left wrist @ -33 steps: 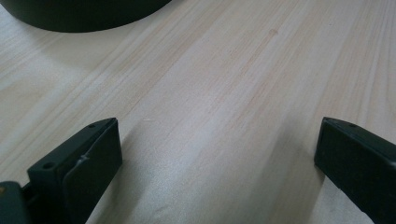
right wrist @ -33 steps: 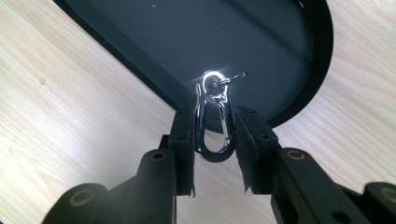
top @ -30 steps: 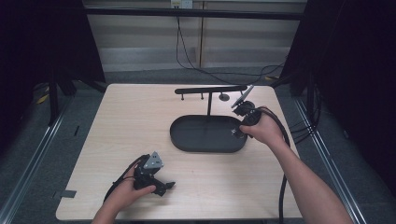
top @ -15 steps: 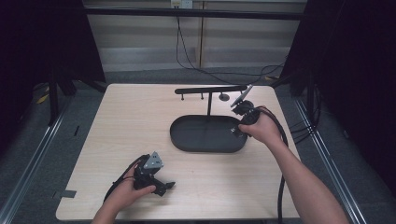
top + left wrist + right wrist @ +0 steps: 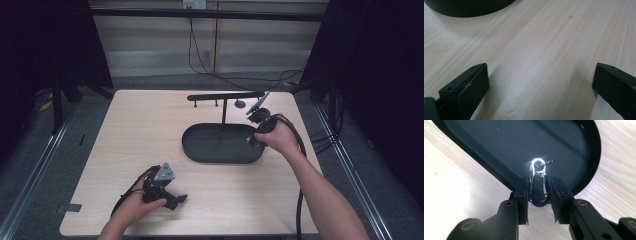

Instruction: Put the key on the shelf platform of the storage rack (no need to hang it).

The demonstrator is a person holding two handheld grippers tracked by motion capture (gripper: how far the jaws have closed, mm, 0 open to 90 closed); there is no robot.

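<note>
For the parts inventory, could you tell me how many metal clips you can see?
1: a shiny carabiner clip sits between the right claw's jaws, over the black tray's edge. Others may be hidden.

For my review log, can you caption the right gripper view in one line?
Right gripper clamps a shiny metal carabiner clip over the rim of the black oval tray.
</note>
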